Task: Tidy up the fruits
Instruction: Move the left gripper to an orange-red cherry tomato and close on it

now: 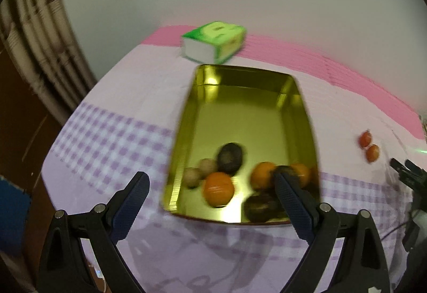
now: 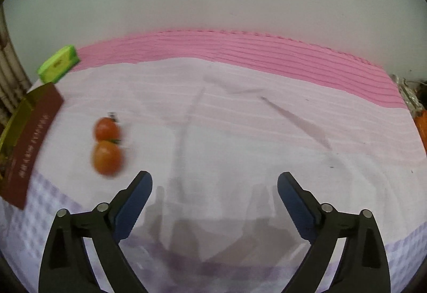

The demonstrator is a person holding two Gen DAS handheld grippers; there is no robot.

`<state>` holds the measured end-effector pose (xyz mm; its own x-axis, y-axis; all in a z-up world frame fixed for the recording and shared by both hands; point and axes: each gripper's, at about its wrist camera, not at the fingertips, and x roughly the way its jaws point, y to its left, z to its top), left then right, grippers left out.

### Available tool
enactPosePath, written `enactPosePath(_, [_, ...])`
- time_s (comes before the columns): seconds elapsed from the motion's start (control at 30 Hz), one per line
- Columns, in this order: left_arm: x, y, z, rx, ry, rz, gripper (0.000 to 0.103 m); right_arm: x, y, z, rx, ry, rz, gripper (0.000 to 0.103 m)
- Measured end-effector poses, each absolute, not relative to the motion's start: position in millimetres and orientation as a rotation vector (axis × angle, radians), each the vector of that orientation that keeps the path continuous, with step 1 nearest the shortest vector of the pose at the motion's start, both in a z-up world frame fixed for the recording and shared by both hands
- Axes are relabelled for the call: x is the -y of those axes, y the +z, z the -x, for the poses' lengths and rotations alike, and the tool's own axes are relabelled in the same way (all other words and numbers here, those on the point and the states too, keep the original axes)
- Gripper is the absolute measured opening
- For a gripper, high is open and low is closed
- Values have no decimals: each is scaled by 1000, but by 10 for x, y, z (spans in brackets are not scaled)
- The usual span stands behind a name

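Observation:
A gold tray [image 1: 248, 95] lies on the cloth-covered table and holds oranges [image 1: 218, 189], dark avocados [image 1: 230, 158] and small brown fruits [image 1: 192, 177] at its near end. My left gripper [image 1: 210, 180] is open and empty, above the tray's near edge. Two red tomatoes [image 1: 368, 146] lie on the cloth to the right of the tray. In the right wrist view the same tomatoes [image 2: 106, 143] lie ahead and to the left of my right gripper [image 2: 214, 183], which is open and empty. The tray's red outer side [image 2: 29, 143] shows at the far left.
A green tissue box [image 1: 213, 42] stands behind the tray; it also shows in the right wrist view [image 2: 58, 66]. A pink band of cloth [image 2: 253, 52] runs along the table's far edge by the white wall. Curtains [image 1: 40, 34] hang at the left.

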<state>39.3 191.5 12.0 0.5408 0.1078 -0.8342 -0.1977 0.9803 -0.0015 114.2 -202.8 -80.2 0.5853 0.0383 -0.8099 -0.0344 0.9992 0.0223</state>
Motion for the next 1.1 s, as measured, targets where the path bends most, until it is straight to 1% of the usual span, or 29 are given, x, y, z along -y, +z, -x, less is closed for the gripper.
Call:
enactPosePath(0.2, [-1256,122,-583,-1002,50,51,93,2072,-956,-1228,-968,28,7,98])
enactPosePath(0.33, [-867,81,-683,-1000,-21,15,93,2207,-1007,-1248,-972,40,-2,103])
enactPosePath(0.57, [-268,-57,-835,-1020,-145,-20,93,2333,-1039,-1294,-957,125,33,103])
enactPosePath(0.9, [319,-367,-1086,-1050,-247,-39,93,2548,-1050,-1361,-961,99,24,103])
enactPosePath(0.97, [441,-446,-1148,-1066,-261,-41,91,2549,-1052,-1366,-961,99,23,103])
enactPosePath(1.03, [547,-518,-1217,-1076,-281,-34,85,2548,-1052,-1367,-961,99,23,103])
enactPosePath(1.07, [579,-544,-1242,-1081,-285,-30,82,2548,-1052,-1367,-961,99,23,103])
enactPosePath(1.1, [624,-585,-1289,-1092,-281,-25,76,2549,-1052,-1367,-961,99,23,103])
